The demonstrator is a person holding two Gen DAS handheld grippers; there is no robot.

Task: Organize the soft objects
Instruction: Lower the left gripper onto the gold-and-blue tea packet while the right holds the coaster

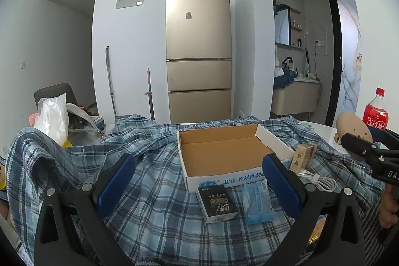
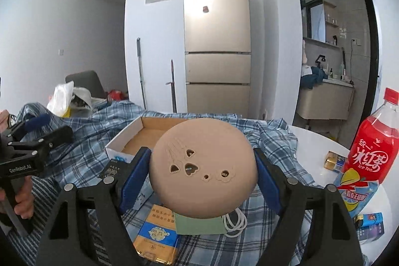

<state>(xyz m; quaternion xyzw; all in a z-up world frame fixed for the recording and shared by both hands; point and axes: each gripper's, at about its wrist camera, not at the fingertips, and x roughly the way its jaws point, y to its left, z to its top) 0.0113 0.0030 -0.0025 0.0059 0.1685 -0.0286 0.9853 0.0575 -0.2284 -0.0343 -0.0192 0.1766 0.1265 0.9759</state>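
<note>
My right gripper (image 2: 202,161) is shut on a round tan cushion-like object (image 2: 203,141) with small cut-out holes, and its blue pads press both sides. It hangs lifted above the plaid cloth (image 2: 271,141), in front of the open cardboard box (image 2: 129,138). In the left wrist view the same tan object (image 1: 351,126) and right gripper (image 1: 361,143) show at the right edge. My left gripper (image 1: 198,166) stands open and empty, low over the cloth, facing the empty box (image 1: 219,153). A black packet (image 1: 217,201) and a blue tissue pack (image 1: 256,203) lie between its fingers' line and the box.
A red ice tea bottle (image 2: 371,148) stands on the white table at the right, with small cartons (image 2: 334,162) near it. A white cable (image 2: 234,221), a green pouch (image 2: 197,226) and a yellow-blue packet (image 2: 157,231) lie under the tan object. White plastic bags (image 1: 52,116) sit at the far left.
</note>
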